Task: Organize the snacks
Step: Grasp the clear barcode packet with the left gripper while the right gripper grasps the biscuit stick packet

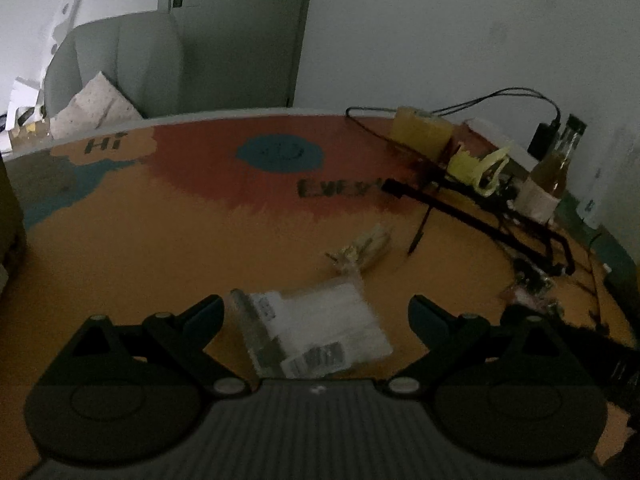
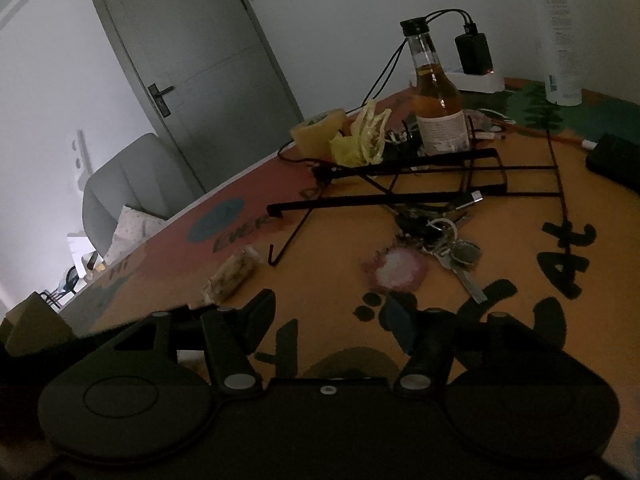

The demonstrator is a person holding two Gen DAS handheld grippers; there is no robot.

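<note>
In the left wrist view a clear plastic snack packet (image 1: 316,330) with white contents and barcode labels lies on the orange table between the fingers of my left gripper (image 1: 316,312), which is open and not touching it. A small wrapped snack bar (image 1: 362,248) lies just beyond it; it also shows in the right wrist view (image 2: 234,274). A round pink-and-white wrapped snack (image 2: 396,270) lies ahead of my right gripper (image 2: 332,310), which is open and empty above the table.
A black wire rack (image 2: 400,188) lies flat mid-table, with keys (image 2: 448,240) beside it. A bottle (image 2: 438,100), yellow tape roll (image 2: 320,132), crumpled yellow wrapper (image 2: 364,136), charger (image 2: 474,54), cables and a dark phone (image 2: 616,160) stand behind. A grey armchair (image 1: 120,68) stands beyond the table's far edge.
</note>
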